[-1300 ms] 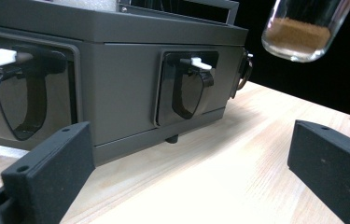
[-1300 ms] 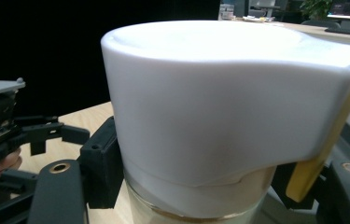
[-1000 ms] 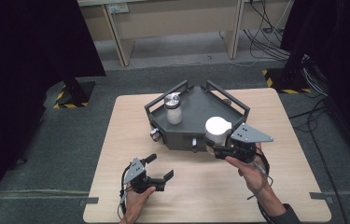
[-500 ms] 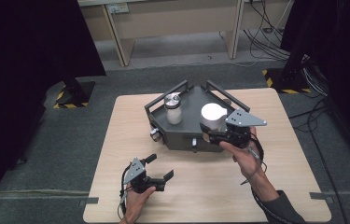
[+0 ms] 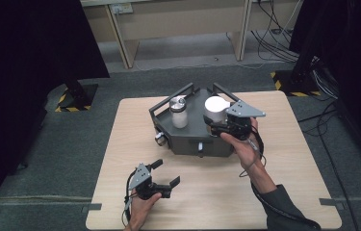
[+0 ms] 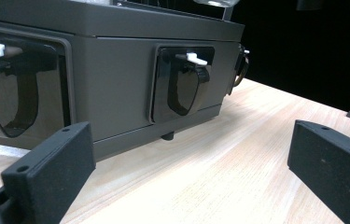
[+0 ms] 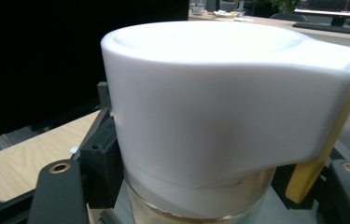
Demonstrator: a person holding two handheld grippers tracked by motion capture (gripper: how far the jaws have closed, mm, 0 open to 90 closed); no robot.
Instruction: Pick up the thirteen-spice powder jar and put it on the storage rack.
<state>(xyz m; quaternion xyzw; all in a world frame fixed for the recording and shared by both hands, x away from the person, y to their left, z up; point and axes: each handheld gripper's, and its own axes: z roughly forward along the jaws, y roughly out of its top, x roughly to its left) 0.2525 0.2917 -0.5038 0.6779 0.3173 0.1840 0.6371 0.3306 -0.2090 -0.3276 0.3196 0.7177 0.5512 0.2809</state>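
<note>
Jar (image 5: 215, 111) with a white lid (image 7: 219, 93) stands over the right part of a dark grey tray (image 5: 192, 139), which sits at the middle of the wooden surface (image 5: 284, 192). Going left to right in the high view: the left tongs (image 5: 164, 174) rest low on the surface near its front edge, jaws spread wide with nothing between them, well apart from the tray; the left gripper view looks at the tray's side wall (image 6: 116, 93) with 2 recessed latches. A 2nd jar (image 5: 178, 112), with a metal cap, stands upright on the tray's left part. Just right of it, the right tongs (image 5: 215, 126) pinch the white-lidded jar at its glass body below the lid; the right gripper view shows black jaws on both sides of the glass (image 7: 196, 210).
</note>
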